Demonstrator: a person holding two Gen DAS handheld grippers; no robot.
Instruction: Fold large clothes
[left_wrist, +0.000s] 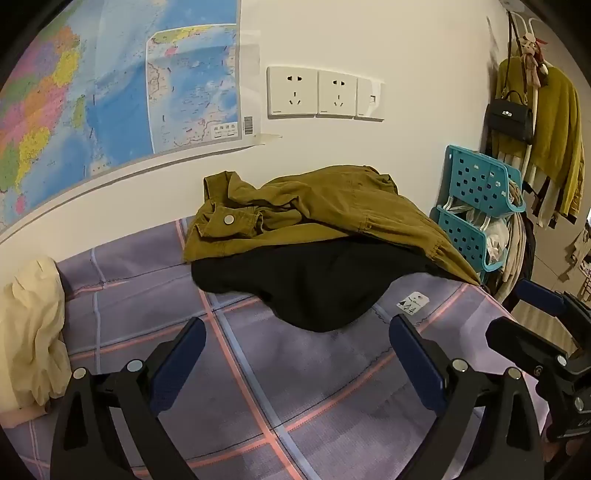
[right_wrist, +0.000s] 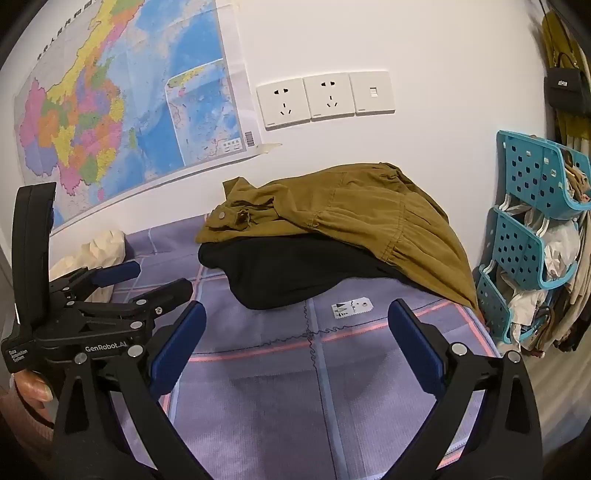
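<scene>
An olive-brown jacket lies crumpled at the far side of the bed, against the wall. It rests on top of a black garment, which spreads toward me. My left gripper hovers open over the bare sheet just short of the black garment's near edge, nothing between its fingers. My right gripper is also open and empty, over the sheet before the same pile. Each shows in the other's view: the right gripper at the right edge, the left gripper at the left.
The purple plaid bedsheet carries a white care label. A cream garment lies bunched at the left. A teal plastic rack with clothes stands at the bed's right. Map and sockets hang on the wall.
</scene>
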